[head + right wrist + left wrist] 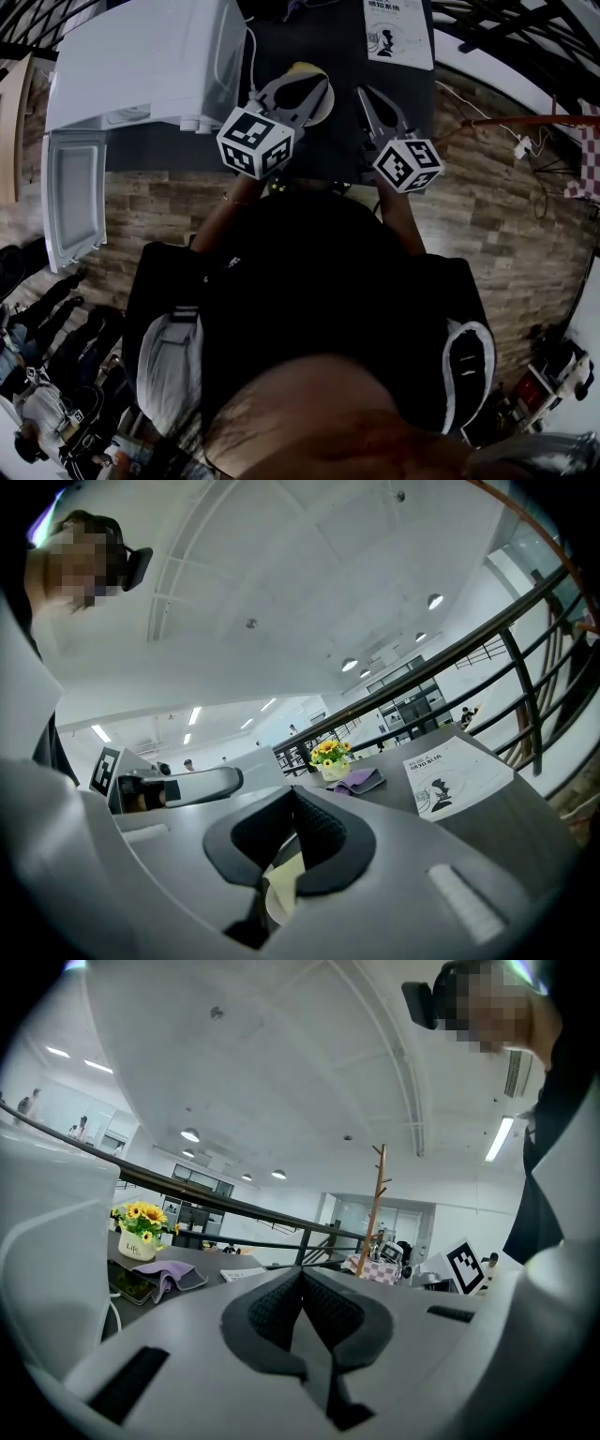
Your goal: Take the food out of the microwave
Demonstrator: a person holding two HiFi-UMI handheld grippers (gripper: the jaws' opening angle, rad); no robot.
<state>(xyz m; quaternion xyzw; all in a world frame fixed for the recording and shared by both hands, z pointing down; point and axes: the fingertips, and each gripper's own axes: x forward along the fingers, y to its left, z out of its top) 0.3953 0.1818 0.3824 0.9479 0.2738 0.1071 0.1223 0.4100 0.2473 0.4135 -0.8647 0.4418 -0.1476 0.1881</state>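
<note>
The dark bench point(330, 39) carries a white microwave point(141, 56), door open and cut off at the top edge. The left gripper point(317, 89) and right gripper point(366, 94) both have their fingers pressed together and empty. The left gripper half hides a yellow dish point(307, 69) outside the microwave, its food indistinct.

The microwave point(141, 56) has a smooth white shell with a soft sheen. The tabletop point(323, 42) looks dark and matt, and the floor point(487, 216) shows wood-grain planks. The 2 tools, the left hand-held gripper point(302, 1277) and the right hand-held gripper point(292, 797), have matt grey plastic bodies and black, finely ribbed pads point(272, 1309). At the far right lie a printed paper sheet point(457, 775) and a soft purple cloth point(356, 780).
</note>
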